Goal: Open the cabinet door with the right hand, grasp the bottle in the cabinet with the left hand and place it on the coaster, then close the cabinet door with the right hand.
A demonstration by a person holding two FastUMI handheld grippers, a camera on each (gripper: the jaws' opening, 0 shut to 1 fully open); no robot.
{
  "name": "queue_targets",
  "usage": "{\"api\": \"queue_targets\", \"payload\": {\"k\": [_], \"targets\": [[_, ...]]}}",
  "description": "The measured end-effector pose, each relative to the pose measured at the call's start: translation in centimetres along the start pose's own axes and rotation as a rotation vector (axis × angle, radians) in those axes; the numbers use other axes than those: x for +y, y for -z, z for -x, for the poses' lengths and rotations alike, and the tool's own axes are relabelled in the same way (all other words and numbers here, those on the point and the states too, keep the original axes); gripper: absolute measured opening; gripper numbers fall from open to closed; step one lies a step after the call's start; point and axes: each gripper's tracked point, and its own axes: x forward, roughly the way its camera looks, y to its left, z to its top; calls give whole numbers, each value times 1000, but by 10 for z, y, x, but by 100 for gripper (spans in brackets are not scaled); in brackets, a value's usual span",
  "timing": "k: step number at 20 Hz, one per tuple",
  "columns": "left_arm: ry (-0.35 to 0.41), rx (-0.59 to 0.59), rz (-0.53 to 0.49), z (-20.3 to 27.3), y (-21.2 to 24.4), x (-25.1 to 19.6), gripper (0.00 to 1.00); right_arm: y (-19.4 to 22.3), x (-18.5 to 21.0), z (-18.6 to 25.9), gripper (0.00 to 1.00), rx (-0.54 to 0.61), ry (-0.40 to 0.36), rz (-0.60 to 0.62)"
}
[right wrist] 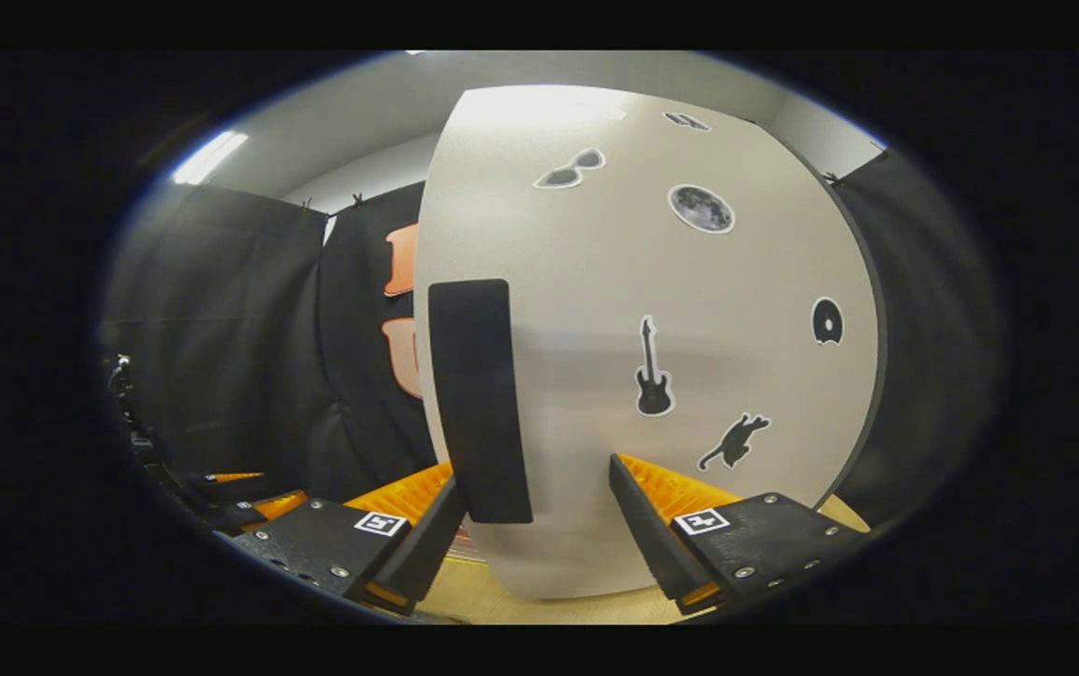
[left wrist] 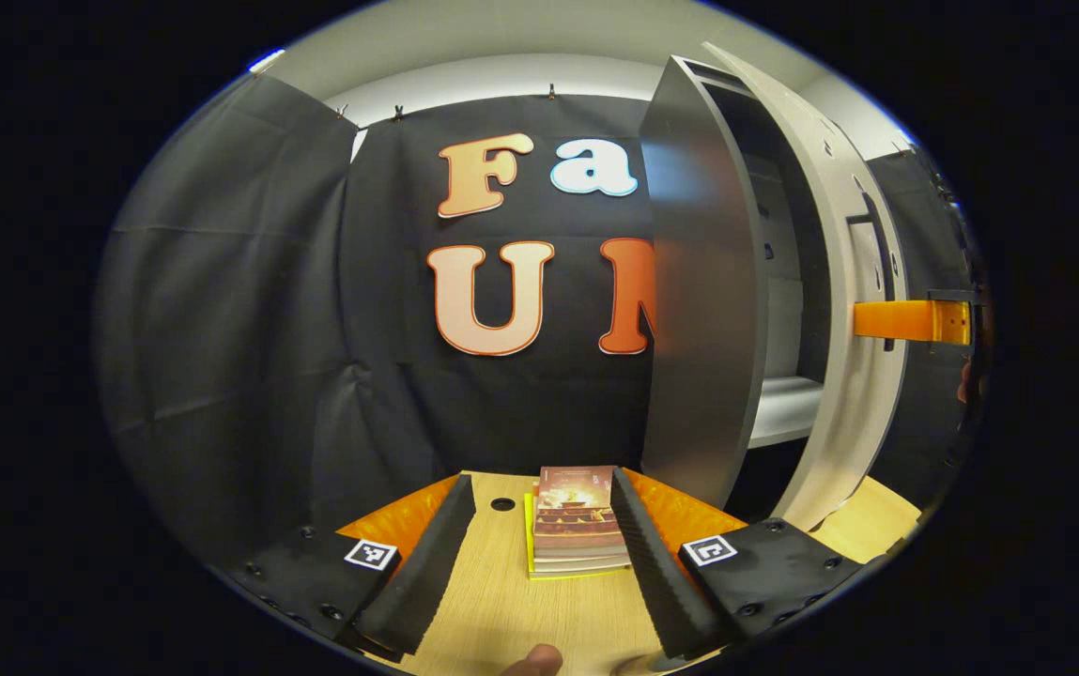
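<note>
Pale wood worktop (left wrist: pixel 501 601) under the left claw (left wrist: pixel 539 554), which hovers low with its fingers spread wide and nothing between them. A small stack of books (left wrist: pixel 578 521) lies on the worktop between and just beyond the fingers, touching neither as far as I can tell. A fingertip (left wrist: pixel 532 660) shows at the bottom edge of the left gripper view.

Dark grey cabinet (left wrist: pixel 703 310) stands to the right of the books. Its door (left wrist: pixel 854 310) is swung partly out, pale on its inner face, and a white shelf (left wrist: pixel 783 408) shows inside through the gap. Bottle and coaster: cannot make them out from here; the cabinet interior that shows is mostly shadow.

An orange part of the right claw (left wrist: pixel 915 321) reaches in at the door's outer edge, by the dark handle.

In the right gripper view the door (right wrist: pixel 670 329) stands close up, pale, dotted with dark stickers: sunglasses (right wrist: pixel 569 169), a moon (right wrist: pixel 701 207), a guitar (right wrist: pixel 653 369), a cat (right wrist: pixel 734 441). A tall black handle (right wrist: pixel 480 399) runs down the door's left side. Right claw (right wrist: pixel 534 507) is open wide, its fingers either side of the handle's lower end; left finger sits just beside the handle, right finger well apart from it. Whether either finger touches the door, I cannot tell.
</note>
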Motion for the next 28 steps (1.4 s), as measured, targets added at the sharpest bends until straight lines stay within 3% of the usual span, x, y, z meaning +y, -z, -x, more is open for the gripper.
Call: {"api": "queue_targets", "payload": {"k": [9,20,28], "targets": [[28,34,19,-28,9,3,95,9,-8,-22,91,-56,132,73],[23,26,22,-18,-4,-2,95,17,-9,-30,91,-23,119,13],[-4,2,11,28,-27,-9,95,5,-3,43,92,-52,82,0]]}}
